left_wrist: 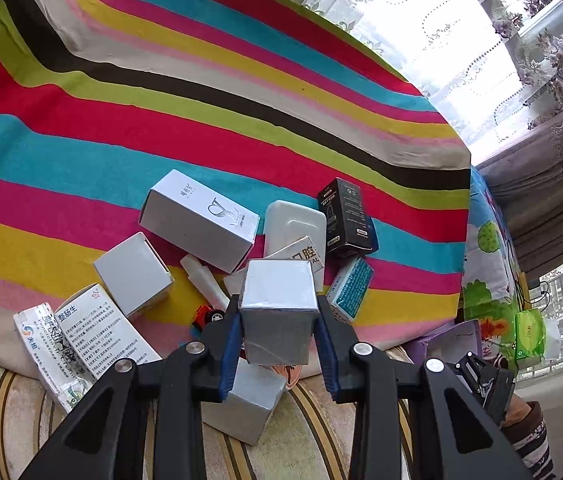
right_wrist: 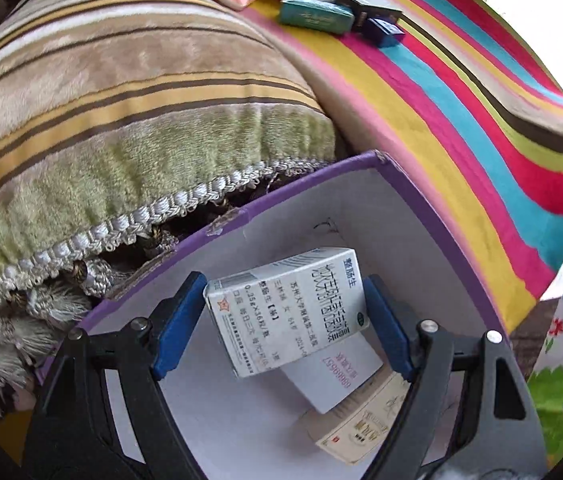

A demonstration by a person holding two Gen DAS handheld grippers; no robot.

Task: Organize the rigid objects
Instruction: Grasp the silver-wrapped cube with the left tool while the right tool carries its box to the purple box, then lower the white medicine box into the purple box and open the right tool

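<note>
Closest in, the right gripper (right_wrist: 283, 322) hangs inside the mouth of the purple storage box (right_wrist: 433, 216), pointing steeply down, its 2 blue pads clamped on the short sides of a white medicine carton (right_wrist: 285, 312). The carton's long axis runs across the jaws and slightly uphill toward the box's far wall. Directly beneath it lie 2 more cartons already in the box, a plain white one (right_wrist: 333, 380) and a cream one (right_wrist: 361, 428), so the drop looks nearly straight down with little room to spare.

The left gripper (left_wrist: 279, 330) is clenched on a silver-grey cube box (left_wrist: 277, 312), held clear of a similar box (left_wrist: 247, 404) resting on the striped cushion (left_wrist: 9, 408) below.

Beyond it, on the rainbow-striped bed cover (left_wrist: 201, 80), the remaining clutter sits in a loose cluster. From the left gripper, the purple box shows off to its right, so I judge the right hand nearer to unloading and the left must swing rightward afterward.
</note>
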